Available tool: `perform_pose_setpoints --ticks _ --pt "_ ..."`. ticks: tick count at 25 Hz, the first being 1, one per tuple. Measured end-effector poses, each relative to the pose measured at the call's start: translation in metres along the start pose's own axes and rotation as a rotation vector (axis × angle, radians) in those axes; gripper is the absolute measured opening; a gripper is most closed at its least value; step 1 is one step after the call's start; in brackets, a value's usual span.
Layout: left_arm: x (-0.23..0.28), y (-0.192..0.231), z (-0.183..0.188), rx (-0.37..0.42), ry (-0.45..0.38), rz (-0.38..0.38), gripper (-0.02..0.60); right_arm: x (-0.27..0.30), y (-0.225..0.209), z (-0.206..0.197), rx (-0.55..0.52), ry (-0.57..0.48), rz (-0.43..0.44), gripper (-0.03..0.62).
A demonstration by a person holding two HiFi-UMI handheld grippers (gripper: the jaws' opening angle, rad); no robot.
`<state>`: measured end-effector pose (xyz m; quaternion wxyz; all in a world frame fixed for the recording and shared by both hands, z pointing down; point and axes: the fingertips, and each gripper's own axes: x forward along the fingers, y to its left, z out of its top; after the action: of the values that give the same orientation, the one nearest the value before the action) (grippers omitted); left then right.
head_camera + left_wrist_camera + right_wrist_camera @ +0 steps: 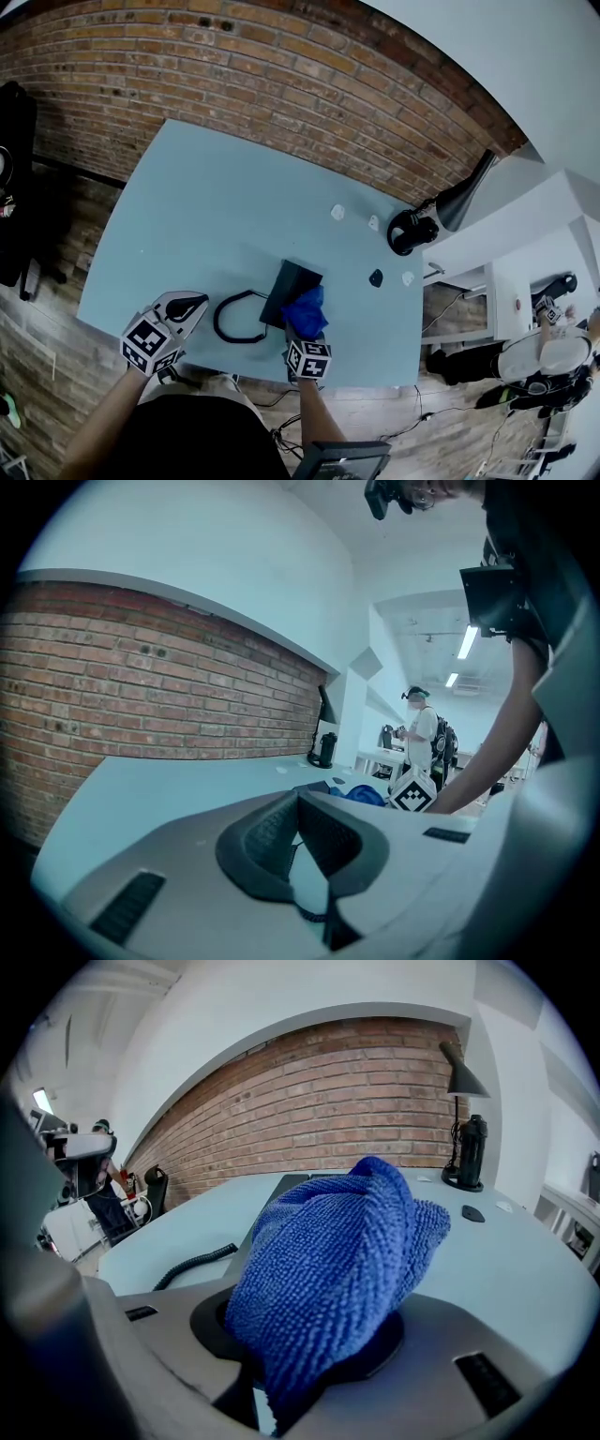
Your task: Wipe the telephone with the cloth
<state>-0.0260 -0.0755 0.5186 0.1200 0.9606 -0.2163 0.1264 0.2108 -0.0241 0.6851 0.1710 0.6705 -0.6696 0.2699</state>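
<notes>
Nubby, looped blue cloth point(328, 1269); smooth matt table point(206, 206); rough, pitted brick wall point(281, 84); matt black plastic phone point(291, 281) with ribbed coiled cord point(192, 1264); grained wood-plank floor point(56, 356).

Lighting: even, diffuse indoor light, bright. Only faint, soft shadows on the tabletop point(216, 216). Ceiling strip lights point(466, 641), far beyond the left claw point(298, 803), are slightly blown out.

Optics: strong fisheye in all views. The brick wall point(234, 66) bows, and the corners are vignetted black.

Focus: the weave of the blue cloth point(328, 1260) in the right claw point(314, 1344) is sharp. The left claw's body nearest the lens is soft.
</notes>
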Motion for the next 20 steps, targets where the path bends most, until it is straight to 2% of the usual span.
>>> perform_pose_setpoints --ticks 13,18,20 --pt "-0.002 0.005 -0.005 -0.044 -0.017 0.021 -0.011 -0.008 0.010 -0.023 0.029 0.022 0.032 0.173" --pt "0.002 0.005 -0.003 -0.037 -0.025 0.013 -0.011 -0.010 0.014 -0.032 0.169 0.056 0.033 0.176" --pt "0.004 0.006 0.001 -0.014 -0.023 0.007 -0.011 -0.015 0.015 -0.032 0.121 0.091 0.031 0.178"
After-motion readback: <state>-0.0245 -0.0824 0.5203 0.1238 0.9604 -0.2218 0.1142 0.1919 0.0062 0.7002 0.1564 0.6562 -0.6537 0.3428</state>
